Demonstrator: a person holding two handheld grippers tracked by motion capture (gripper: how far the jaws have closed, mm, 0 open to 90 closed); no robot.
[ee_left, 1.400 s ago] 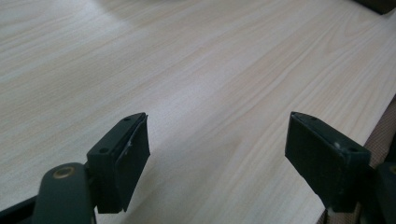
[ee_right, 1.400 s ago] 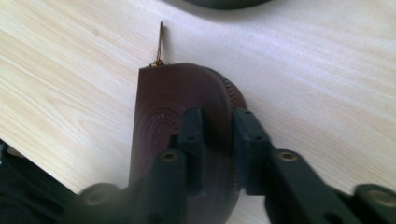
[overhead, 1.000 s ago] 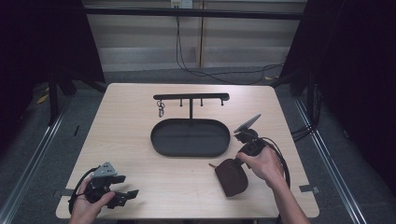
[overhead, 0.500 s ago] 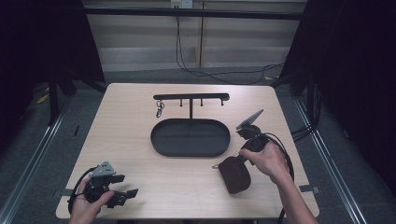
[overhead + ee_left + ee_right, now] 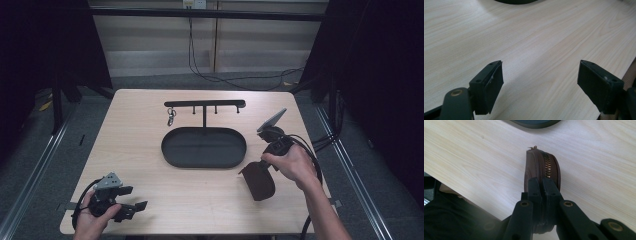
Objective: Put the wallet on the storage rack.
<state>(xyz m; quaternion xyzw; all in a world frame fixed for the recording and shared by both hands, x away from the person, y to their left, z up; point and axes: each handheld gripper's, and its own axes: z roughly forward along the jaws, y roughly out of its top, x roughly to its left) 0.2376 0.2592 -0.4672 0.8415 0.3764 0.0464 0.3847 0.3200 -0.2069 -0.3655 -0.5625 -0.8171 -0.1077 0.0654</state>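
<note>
Wooden table (image 5: 150, 150): right tool (image 5: 543, 185) clamps brown pouch (image 5: 541, 167).

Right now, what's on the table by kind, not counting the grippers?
Brown zip pouch: 1, clamped in the right gripper
Black oval tray: 1
Black hook rack: 1
Key clip hanging on the rack: 1
Total: 4
</note>
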